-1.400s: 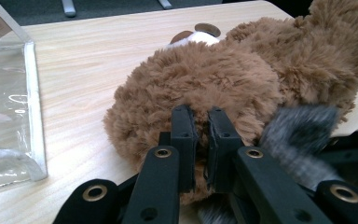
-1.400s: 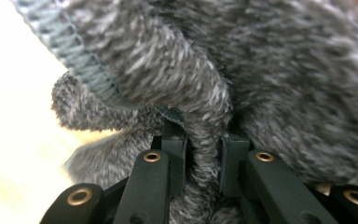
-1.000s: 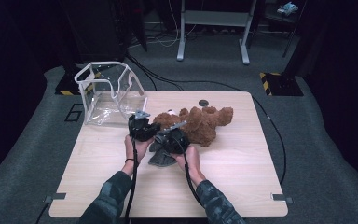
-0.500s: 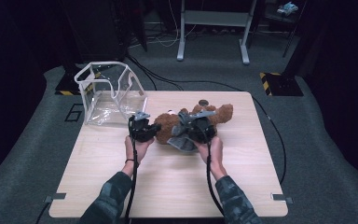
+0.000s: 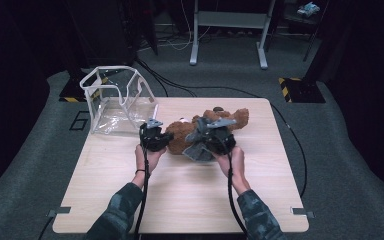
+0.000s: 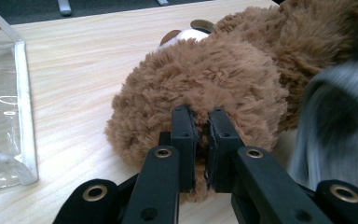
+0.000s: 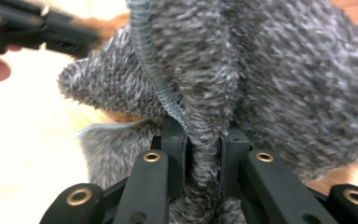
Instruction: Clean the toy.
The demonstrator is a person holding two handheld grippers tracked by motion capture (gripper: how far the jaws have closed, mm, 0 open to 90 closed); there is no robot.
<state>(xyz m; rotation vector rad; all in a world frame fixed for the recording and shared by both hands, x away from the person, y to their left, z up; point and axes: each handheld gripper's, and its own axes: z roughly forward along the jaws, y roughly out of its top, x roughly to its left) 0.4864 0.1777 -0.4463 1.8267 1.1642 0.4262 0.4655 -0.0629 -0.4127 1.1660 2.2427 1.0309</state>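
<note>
- Jaws of the left gripper (image 6: pixel 199 140) are nearly closed, pinching a tuft of brown fur on a rounded limb of the teddy bear (image 6: pixel 223 79); only a thin slit shows between them, with plush caught in it.
- Jaws of the right gripper (image 7: pixel 204 154) are clamped on a fold of grey knitted garment (image 7: pixel 270 70), whose ribbed hem runs down into the gap between them.
- Just beyond the left jaws, the bear's body bulges up and away, and its white muzzle (image 6: pixel 189 35) peeks over the top of the fur.
- To the right of the left jaws, the grey knit hangs close, blurred, touching the bear's side.
- Above and to the left of the right jaws, the left gripper shows as a dark blurred shape, with a fingertip beside it.
- From the high view, the bear (image 5: pixel 180 137) lies on its side across the middle of the desk (image 5: pixel 180 200), between the left gripper (image 5: pixel 155 137) and the right gripper (image 5: pixel 211 140); the grey garment (image 5: pixel 197 150) drapes over the bear under the right gripper, lifted off the desk.
- Left of the left jaws and well apart from them, a clear plastic bag (image 5: pixel 117 102) with white trim stands open at the far left corner of the desk.
- Each hand grips its tool from the near edge, a black cable trailing back along each camouflage sleeve (image 5: pixel 117 215).
</note>
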